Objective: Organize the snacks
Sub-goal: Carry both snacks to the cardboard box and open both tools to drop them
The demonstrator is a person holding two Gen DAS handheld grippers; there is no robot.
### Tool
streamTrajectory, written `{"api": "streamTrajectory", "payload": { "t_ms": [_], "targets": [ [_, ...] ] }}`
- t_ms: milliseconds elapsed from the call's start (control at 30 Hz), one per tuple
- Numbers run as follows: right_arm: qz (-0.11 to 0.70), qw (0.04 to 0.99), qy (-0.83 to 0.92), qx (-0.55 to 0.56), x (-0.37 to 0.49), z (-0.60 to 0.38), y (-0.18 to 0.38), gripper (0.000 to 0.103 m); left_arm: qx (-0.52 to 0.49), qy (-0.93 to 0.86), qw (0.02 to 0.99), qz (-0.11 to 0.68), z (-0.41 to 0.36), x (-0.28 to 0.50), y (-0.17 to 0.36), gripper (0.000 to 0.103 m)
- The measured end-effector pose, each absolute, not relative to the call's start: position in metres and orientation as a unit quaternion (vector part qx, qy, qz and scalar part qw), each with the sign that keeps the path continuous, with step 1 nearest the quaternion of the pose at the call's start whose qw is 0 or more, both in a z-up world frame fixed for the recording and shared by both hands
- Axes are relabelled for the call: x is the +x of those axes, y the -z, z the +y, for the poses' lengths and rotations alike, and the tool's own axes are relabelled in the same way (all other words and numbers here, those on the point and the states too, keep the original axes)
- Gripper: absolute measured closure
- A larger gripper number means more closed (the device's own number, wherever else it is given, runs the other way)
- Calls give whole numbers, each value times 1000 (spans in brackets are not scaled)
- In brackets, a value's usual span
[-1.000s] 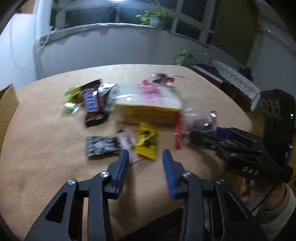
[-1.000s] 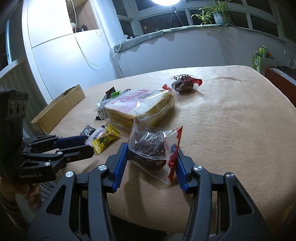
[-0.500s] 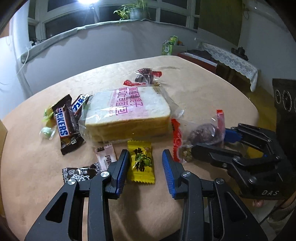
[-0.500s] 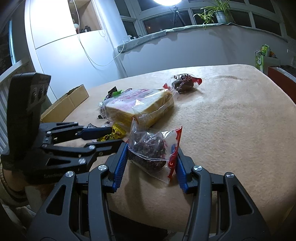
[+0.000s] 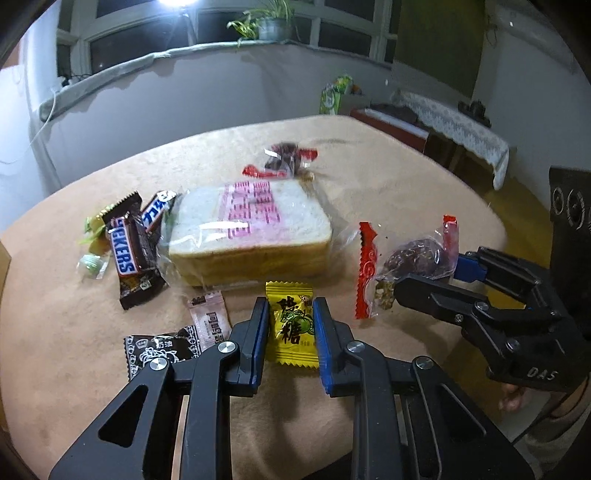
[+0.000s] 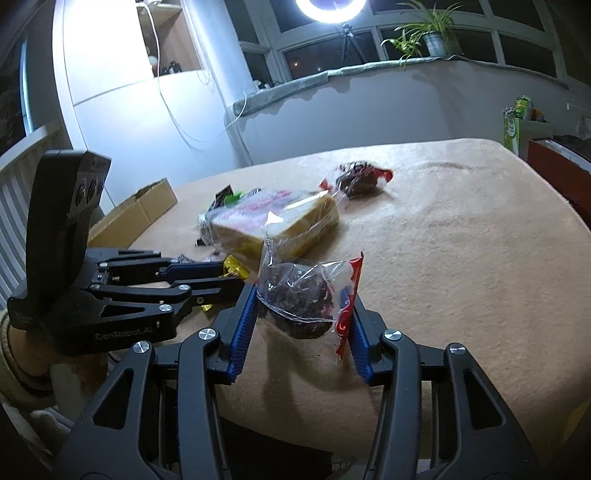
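L gripper (image 5: 289, 325) straddled the yellow candy packet (image 5: 291, 325) on the tablecloth (image 5: 406, 192), fingers apart, not yet clamped. R gripper (image 6: 301, 301) was clamped on the clear snack bag (image 6: 299, 295). Risk: slick wrapper could slide out as L fingers close.

A: What lies beyond the snacks?

B: A potted plant (image 5: 271, 26) trails leaves on the window ledge (image 5: 155, 59), beside a bright ring light (image 6: 330, 9) on a stand.

A: And the left of the right-wrist view?

B: An open cardboard box (image 6: 135, 214) at the edge of the beige-covered surface (image 6: 461, 236).

A: Further off?

B: A green carton (image 5: 334, 98), and a low table with a lace cloth (image 5: 454, 123).
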State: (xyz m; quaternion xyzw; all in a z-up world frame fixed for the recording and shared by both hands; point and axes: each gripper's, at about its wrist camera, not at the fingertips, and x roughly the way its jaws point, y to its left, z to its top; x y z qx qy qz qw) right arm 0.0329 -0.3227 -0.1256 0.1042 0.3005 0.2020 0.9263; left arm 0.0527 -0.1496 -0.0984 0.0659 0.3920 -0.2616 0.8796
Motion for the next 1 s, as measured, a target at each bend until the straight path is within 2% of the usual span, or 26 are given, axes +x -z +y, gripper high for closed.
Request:
{"api": "streamTrajectory", "payload": {
  "t_ms": [267,533,1000],
  "targets": [
    [280,935,-186,110,31,-329,105,55,23,259,897,359,-126,39,66,81],
    [266,938,-200,98,39,-301,77,55,-20,212,920,329,-66,24,44,81],
    [255,925,-277,59,68,-170,31,55,-111,97,948,281,89,-1,37,81]
  ]
}}
